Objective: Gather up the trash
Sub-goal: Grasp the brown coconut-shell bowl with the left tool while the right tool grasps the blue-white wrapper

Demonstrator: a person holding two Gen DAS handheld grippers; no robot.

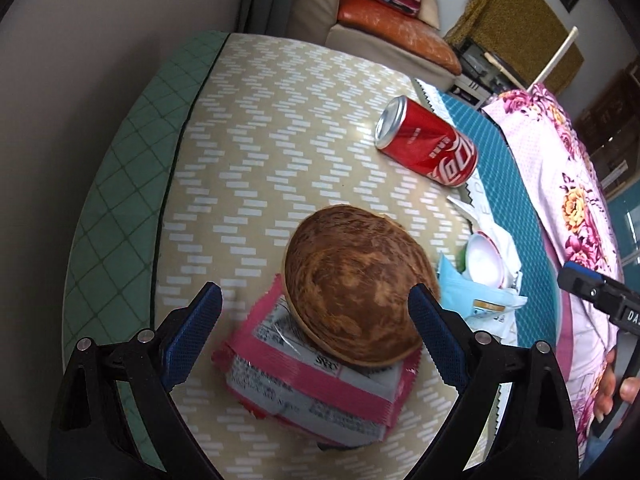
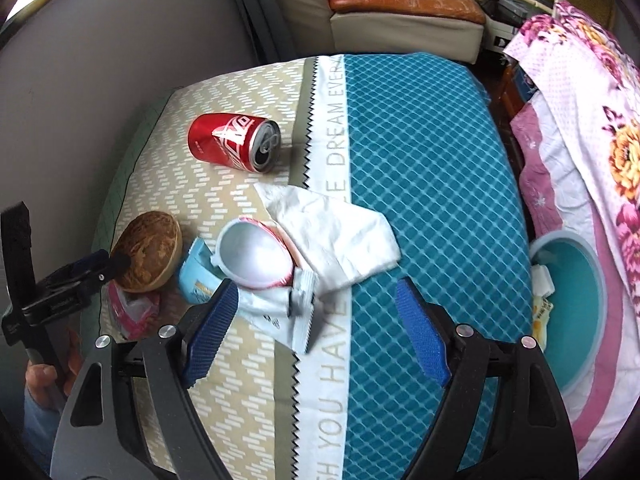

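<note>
Left wrist view: left gripper [image 1: 316, 320] points steeply down, jaws spread wide, gripping nothing; brown wooden bowl [image 1: 354, 286] sits between them but clear of both pads
Bowl support: pink-and-grey snack packet [image 1: 316, 392], lying on the bed [image 1: 248, 128]
Right wrist view: right gripper [image 2: 316, 328] with jaws wide apart, holding nothing; a light blue wrapper [image 2: 280, 316] lies near its left pad
Trash cluster: red soda can [image 2: 234, 142] on its side; white cup [image 2: 256, 256] tipped over beside a crumpled tissue [image 2: 340, 236]
Bin: teal basin [image 2: 576, 312] at right, on floral bedding [image 2: 608, 128], some scraps inside
Person: a hand [image 2: 40, 380] grips the left handle
</note>
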